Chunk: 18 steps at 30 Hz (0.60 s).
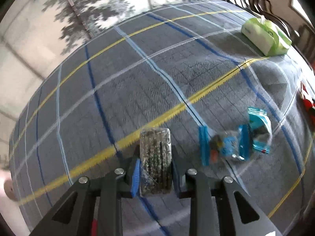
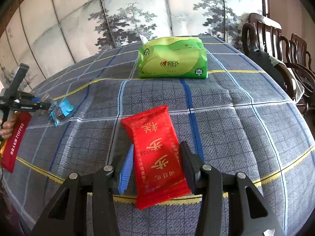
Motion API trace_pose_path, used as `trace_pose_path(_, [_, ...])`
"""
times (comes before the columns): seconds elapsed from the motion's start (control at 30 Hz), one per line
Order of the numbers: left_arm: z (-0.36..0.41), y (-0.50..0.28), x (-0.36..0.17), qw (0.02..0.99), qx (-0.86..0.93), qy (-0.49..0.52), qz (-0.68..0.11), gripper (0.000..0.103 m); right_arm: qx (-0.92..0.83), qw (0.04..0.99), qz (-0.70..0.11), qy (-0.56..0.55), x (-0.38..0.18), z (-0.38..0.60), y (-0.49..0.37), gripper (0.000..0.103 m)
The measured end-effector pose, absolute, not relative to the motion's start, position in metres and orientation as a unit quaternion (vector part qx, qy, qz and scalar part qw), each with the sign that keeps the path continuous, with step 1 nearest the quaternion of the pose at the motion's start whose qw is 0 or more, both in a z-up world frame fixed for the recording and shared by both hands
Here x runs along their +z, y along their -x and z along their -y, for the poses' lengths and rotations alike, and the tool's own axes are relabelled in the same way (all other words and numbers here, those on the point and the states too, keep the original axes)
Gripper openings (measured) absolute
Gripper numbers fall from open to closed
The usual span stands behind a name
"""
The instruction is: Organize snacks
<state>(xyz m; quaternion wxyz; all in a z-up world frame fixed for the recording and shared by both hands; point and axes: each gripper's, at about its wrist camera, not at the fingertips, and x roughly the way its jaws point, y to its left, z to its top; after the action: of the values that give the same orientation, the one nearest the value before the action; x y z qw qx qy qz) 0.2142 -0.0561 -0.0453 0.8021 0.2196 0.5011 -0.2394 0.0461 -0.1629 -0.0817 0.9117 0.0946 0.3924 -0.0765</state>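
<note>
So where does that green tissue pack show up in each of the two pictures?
Left wrist view: green tissue pack sits far up at the top right, near the table's far edge.
Right wrist view: it lies centre, upper half, beyond the red snack packet.
Shared landmark: the blue candy wrappers on the checked tablecloth.

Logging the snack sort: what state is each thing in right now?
Left tool: shut on the seaweed bar.
Right tool: shut on the red pack.
Blue packets: loose on the cloth.
Tissue pack: lying flat, tissue poking out.
Toffee pack: lying at the cloth's edge.
</note>
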Motion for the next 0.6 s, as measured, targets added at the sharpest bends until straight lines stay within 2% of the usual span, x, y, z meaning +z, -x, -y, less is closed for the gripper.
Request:
trace_pose_path(0.27, [0.040, -0.128, -0.011, 0.825, -0.199, -0.134, -0.512, 0.027, -0.086, 0.910, -0.399, -0.077, -0.083, 0.156, -0.053, 0.044])
trace_pose_path(0.6, [0.014, -0.037, 0.002, 0.847, -0.148, -0.103, -0.501, 0.027, -0.089, 0.909, -0.401, -0.071, -0.085, 0.151, -0.056, 0.044])
